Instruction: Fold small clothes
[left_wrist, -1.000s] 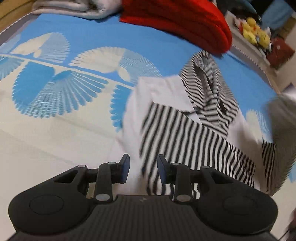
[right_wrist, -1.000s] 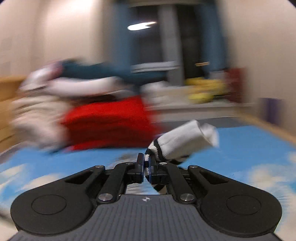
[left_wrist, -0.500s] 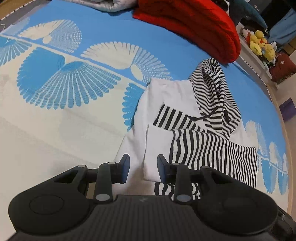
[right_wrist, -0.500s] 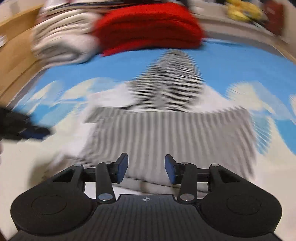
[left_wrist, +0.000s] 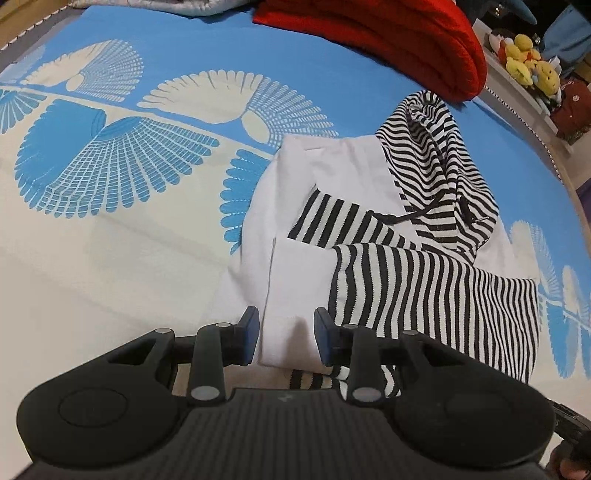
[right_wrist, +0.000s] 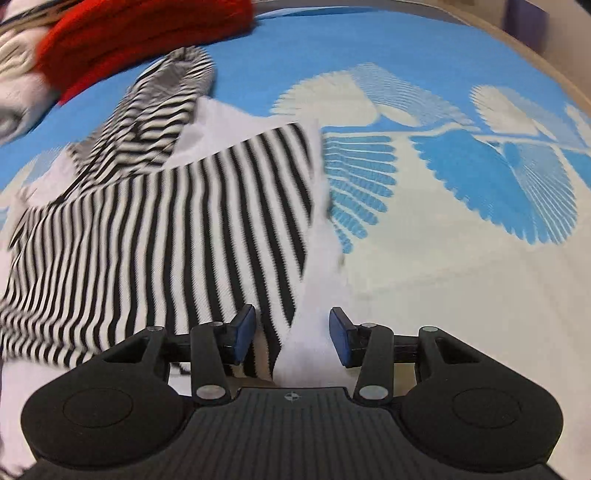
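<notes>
While both tools hang low over the near end of the little hoodie (left_wrist: 332, 177), the fold looks easy to spoil: the left tool (left_wrist: 283, 338) has its fingers spread with the white cuff of the folded-over sleeve (left_wrist: 424, 288) lying loose between them, and the right tool (right_wrist: 291, 338) is spread just as wide over the white edge at the other side, pinching nothing. The hoodie lies flat on the bed (left_wrist: 147, 236) on the blue and cream cover, its striped hood (left_wrist: 443, 166) pointing toward the red blanket (left_wrist: 388, 40) at the far end, both striped sleeves crossed over the white body. If either tool closes on the top layer alone, I would expect the sleeve to be dragged back off the body when the hem is lifted; a bite that also catches the bed cover (it is soft and slightly creased just there) would pull that up too. Uneven lifting from the two sides would likely skew the fold. A second ago the right tool was clamped on that striped sleeve, carrying it through the air; half a second ago it had let go and the sleeve lay across the body. Since then the sleeve has not shifted, and both tools have dropped closer to the near edge.
</notes>
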